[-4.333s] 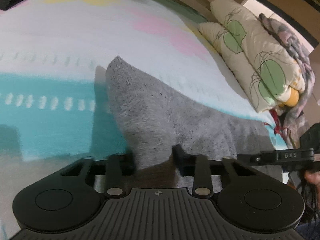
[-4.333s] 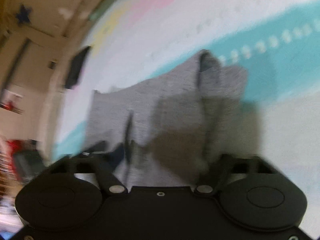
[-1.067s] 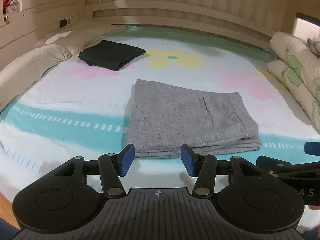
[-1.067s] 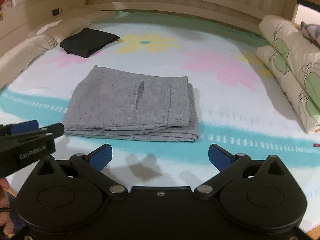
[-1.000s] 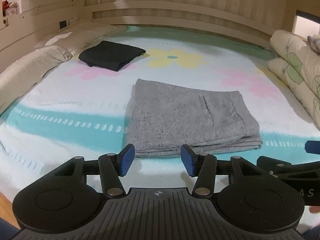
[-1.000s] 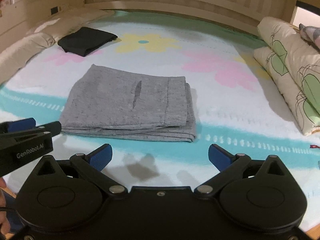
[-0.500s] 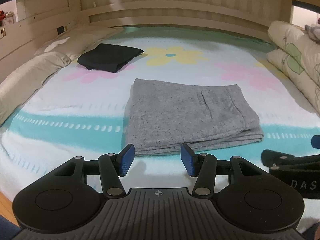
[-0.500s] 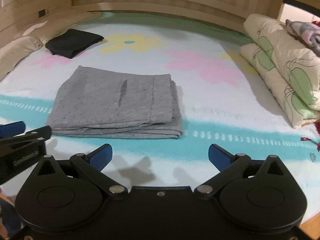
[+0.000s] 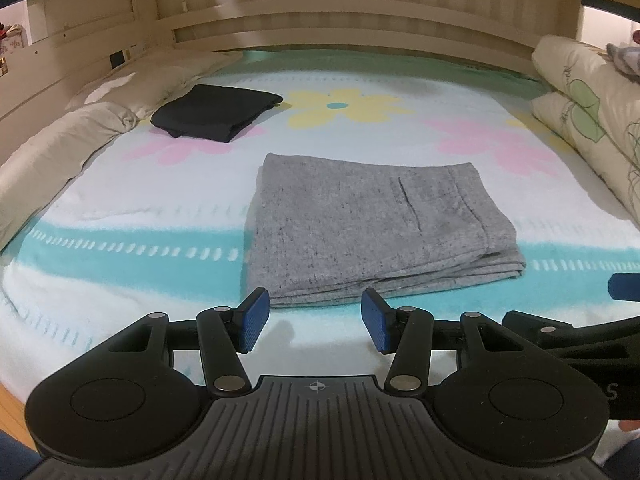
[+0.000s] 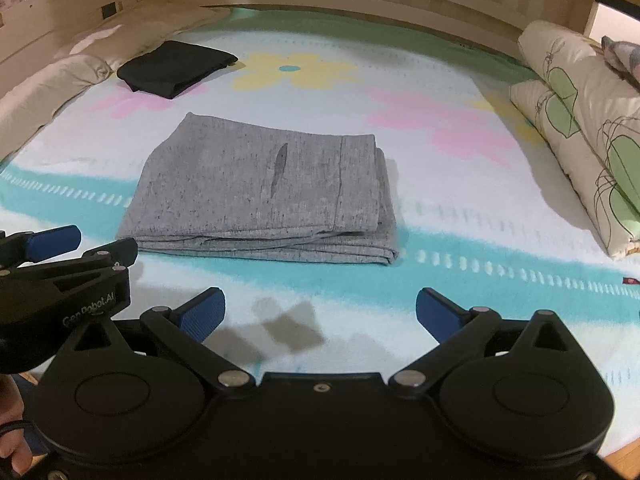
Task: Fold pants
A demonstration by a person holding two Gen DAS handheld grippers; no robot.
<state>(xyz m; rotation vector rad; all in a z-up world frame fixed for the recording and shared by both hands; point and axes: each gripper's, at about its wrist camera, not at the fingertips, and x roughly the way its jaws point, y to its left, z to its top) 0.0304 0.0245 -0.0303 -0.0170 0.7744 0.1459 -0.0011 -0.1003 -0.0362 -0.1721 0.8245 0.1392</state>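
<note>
The grey pants (image 9: 368, 228) lie folded into a flat rectangular stack on the flowered bedspread (image 9: 120, 264), also seen in the right wrist view (image 10: 264, 192). My left gripper (image 9: 314, 322) is open and empty, held just in front of the stack's near edge. My right gripper (image 10: 318, 314) is open wide and empty, back from the stack near the bed's front. The left gripper (image 10: 60, 252) shows at the left of the right wrist view.
A folded black garment (image 9: 216, 112) lies at the back left of the bed. Beige pillows (image 9: 60, 148) line the left side. Leaf-print pillows (image 10: 580, 128) are stacked on the right. A wooden headboard (image 9: 340, 28) runs along the back.
4.3 s ago both grippers held the grey pants in mid-fold. Now the pants lie folded and both grippers are open, and over the last second they have kept drawing back slightly.
</note>
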